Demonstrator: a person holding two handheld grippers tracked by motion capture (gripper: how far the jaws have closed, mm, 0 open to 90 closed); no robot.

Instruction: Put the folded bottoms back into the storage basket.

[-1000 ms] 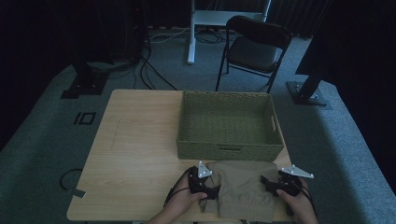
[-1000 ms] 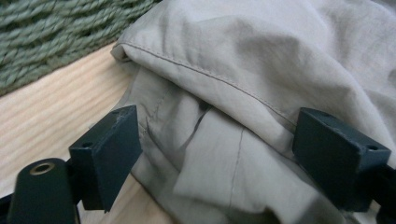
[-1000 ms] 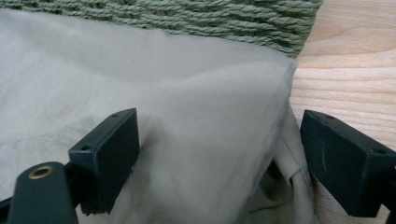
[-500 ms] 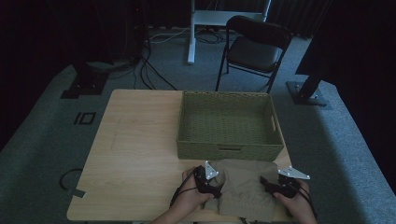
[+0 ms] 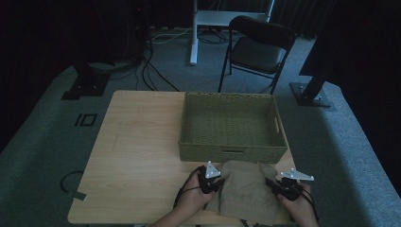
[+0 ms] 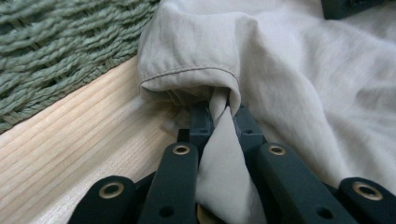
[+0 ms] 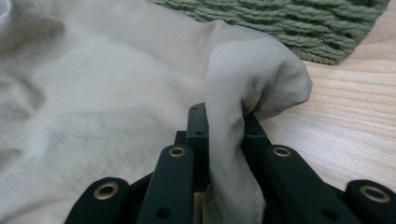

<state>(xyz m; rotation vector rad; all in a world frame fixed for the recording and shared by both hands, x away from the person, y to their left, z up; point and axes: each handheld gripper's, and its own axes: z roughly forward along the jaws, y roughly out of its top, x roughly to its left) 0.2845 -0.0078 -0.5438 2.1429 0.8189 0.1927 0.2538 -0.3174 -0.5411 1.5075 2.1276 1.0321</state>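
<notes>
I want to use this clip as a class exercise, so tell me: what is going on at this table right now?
A person sits at a wooden table with a two-jaw gripper in each hand. The left gripper and the right gripper have each just closed on a fold at opposite edges of a beige cloth, which lies bunched on the near edge of the table. Right behind the cloth stands a green woven basket, with nothing in it yet.

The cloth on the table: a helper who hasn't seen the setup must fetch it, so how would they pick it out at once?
Find the light wooden table and its green woven basket. Just in front of the basket, at the near edge, lies a crumpled beige fabric garment, pinched at each side by a black tool. It is the one soft, pale thing there.
</notes>
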